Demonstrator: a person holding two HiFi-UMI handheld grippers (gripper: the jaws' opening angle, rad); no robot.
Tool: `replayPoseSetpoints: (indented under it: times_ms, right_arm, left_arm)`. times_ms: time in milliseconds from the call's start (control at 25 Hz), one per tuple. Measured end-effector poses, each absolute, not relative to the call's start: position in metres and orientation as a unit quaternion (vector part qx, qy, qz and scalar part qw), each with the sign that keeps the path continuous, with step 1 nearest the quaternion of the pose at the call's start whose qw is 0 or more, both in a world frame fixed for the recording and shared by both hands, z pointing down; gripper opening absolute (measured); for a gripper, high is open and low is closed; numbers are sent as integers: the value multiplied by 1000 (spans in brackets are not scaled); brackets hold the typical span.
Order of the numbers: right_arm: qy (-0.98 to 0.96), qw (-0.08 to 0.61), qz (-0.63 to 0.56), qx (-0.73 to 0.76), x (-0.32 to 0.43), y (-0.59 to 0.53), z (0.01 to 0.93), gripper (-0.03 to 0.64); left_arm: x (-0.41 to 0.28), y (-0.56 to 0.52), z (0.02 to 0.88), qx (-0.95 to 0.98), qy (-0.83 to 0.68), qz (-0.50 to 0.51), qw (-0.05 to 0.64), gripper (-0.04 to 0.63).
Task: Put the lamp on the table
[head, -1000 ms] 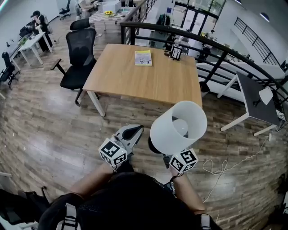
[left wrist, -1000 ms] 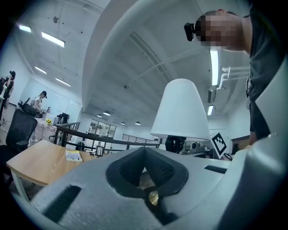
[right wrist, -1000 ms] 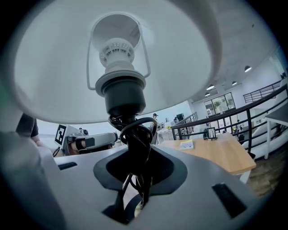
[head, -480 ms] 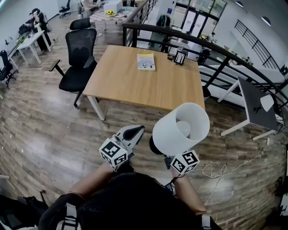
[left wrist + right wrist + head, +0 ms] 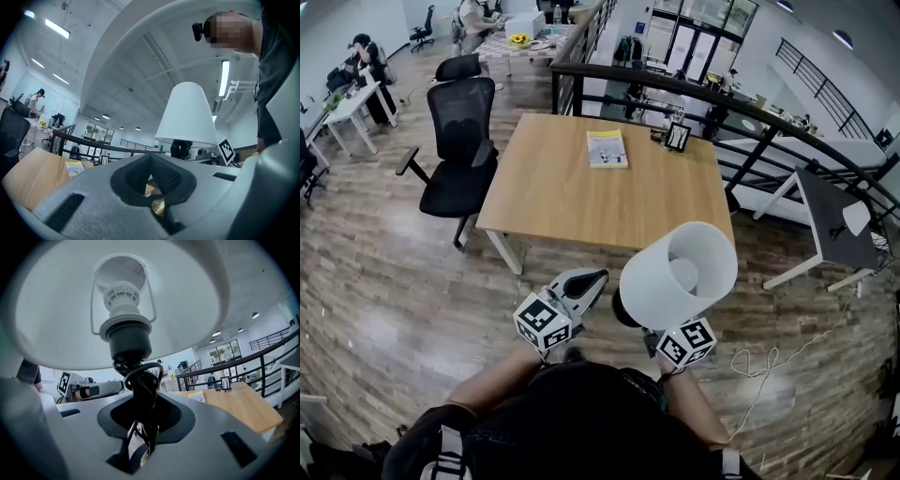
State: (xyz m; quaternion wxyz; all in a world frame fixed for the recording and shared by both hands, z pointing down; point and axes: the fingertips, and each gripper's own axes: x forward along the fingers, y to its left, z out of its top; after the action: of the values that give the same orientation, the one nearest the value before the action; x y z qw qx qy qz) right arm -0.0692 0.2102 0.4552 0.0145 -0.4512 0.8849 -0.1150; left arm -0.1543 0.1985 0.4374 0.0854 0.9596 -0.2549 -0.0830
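Right gripper view: right gripper [image 5: 140,427] level, clamping lamp [image 5: 124,336].

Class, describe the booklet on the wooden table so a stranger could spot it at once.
Start at the big wooden table beside the black railing. Near its far edge lies a flat booklet. It is the only yellow thing lying there; its neighbour, a small black frame, stands upright nearer the corner.

**Bright, even, bent by fisheye**

Lit from ceiling strip lights [image 5: 224,77] and glass doors [image 5: 703,33]. Soft sheen on the wood floor [image 5: 375,300], pale glow inside the lamp [image 5: 187,296]. Bowed at the edges, black in the gripper-view corners, blurred close up.
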Motion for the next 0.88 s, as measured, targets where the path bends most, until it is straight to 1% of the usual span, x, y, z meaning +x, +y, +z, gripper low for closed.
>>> replayPoseSetpoints:
  times_ms: [400,680,880]
  right_arm:
    - [881,16,-130,-455,-77,172,467,92]
    - [888,20,-130,-441,-65,142,462,92]
    - [894,19,-130,-429,-46,114,461,93]
  left_arm:
    - [-161,163,451,959,-254,-76,102,8]
    - [-153,142,449,954,-271,-73,101,8]
    - [-133,114,450,951,-285,-71,100,8]
